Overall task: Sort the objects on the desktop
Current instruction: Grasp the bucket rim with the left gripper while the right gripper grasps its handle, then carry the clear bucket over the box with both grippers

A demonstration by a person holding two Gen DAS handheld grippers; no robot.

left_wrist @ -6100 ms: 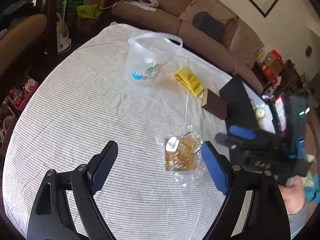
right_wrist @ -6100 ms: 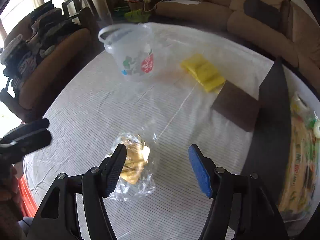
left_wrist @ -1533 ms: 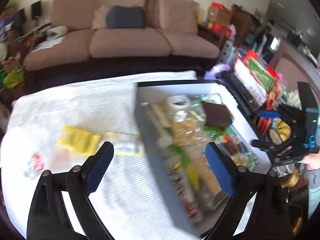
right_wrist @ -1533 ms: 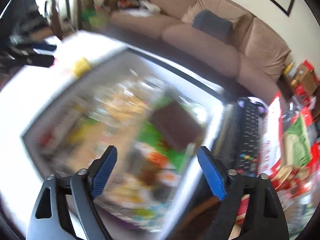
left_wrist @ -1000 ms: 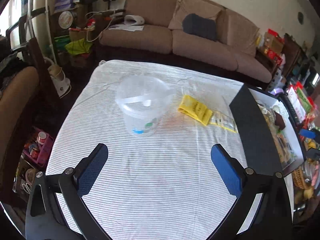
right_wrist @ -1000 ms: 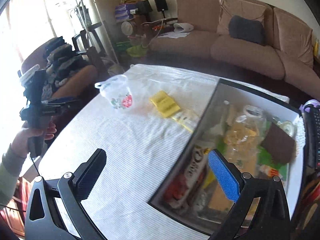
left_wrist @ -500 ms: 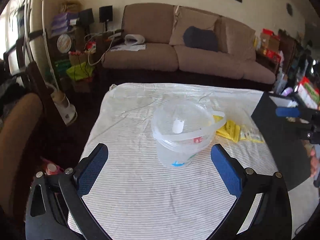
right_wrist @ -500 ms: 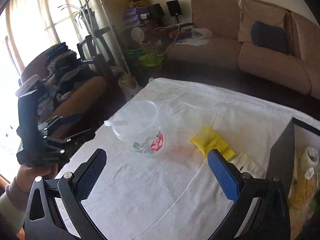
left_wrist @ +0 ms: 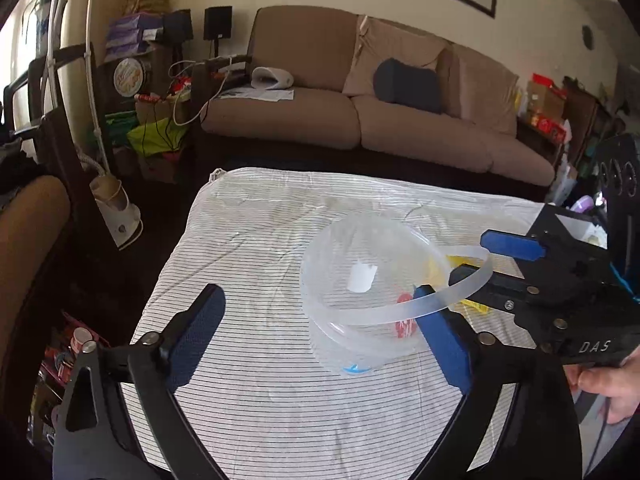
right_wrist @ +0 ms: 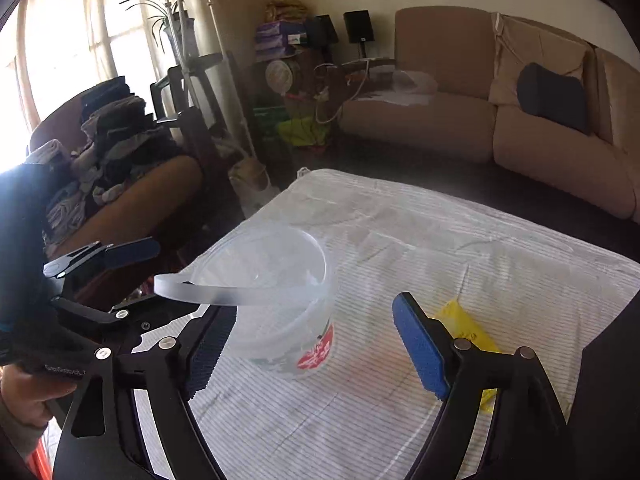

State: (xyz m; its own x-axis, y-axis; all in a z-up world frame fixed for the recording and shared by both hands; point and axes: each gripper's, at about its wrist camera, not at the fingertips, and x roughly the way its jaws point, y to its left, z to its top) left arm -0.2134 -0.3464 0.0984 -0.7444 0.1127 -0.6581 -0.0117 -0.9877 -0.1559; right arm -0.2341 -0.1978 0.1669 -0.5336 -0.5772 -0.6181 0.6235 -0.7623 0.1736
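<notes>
Left gripper (left_wrist: 320, 330): its blue pads are being held spread wide, nothing pinched; the bucket is being framed between them, closer to the right-hand pad.
Right gripper (right_wrist: 316, 350): its jaws are likewise being kept wide apart and empty; the bucket is being seen between the fingers, nearer the left one.
Clear plastic bucket (left_wrist: 372, 300): it is being left standing upright on the striped tablecloth (left_wrist: 260, 380), just ahead of both tools, with its translucent handle (left_wrist: 436, 304) being let hang out over the rim toward the right gripper's side.
Yellow packet (right_wrist: 466, 330): it is being shown lying flat on the cloth, beyond the right gripper's right finger and well apart from the bucket.
Sofa (left_wrist: 360, 112): it is being seen far ahead of both tools, past the table's edge.
</notes>
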